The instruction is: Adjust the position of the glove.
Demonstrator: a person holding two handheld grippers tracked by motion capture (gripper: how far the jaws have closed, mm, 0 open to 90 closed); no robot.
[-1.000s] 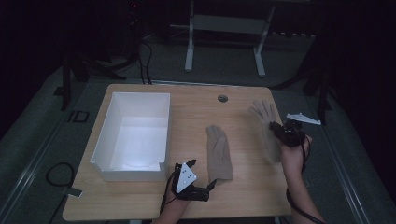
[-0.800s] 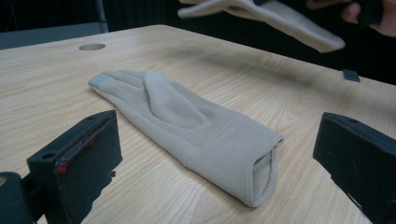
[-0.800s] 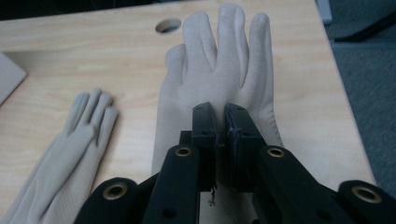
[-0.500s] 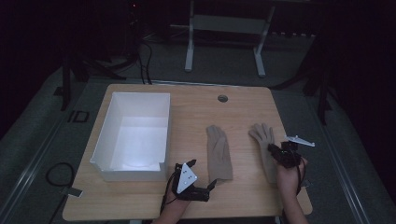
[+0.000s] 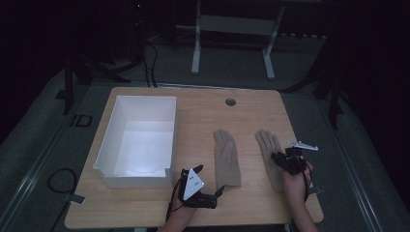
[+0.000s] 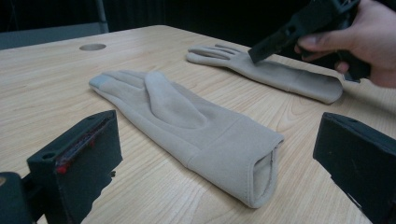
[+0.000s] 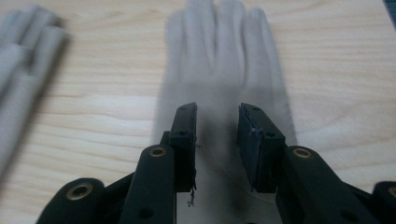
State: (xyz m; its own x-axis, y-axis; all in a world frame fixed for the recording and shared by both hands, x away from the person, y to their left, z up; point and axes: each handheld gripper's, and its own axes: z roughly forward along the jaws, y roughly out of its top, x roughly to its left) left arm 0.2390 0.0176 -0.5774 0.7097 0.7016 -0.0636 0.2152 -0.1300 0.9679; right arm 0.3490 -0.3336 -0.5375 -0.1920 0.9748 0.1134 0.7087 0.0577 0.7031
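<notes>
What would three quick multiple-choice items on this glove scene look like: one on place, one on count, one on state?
1. Where is the white bin?
A. left of both gloves
B. between the gloves
C. right of both gloves

2. How many beige gloves lie on the table?
A. one
B. two
C. three

3. How do the right gripper fingers stand?
A. shut tight on the bin
B. apart, over the right glove
C. clamped on the left glove

Answers: 1 A, the high view shows the bin at the table's left. 2 B, two gloves lie side by side. 3 B, the right gripper view shows a gap between the fingers above the glove; they have just been opening.
</notes>
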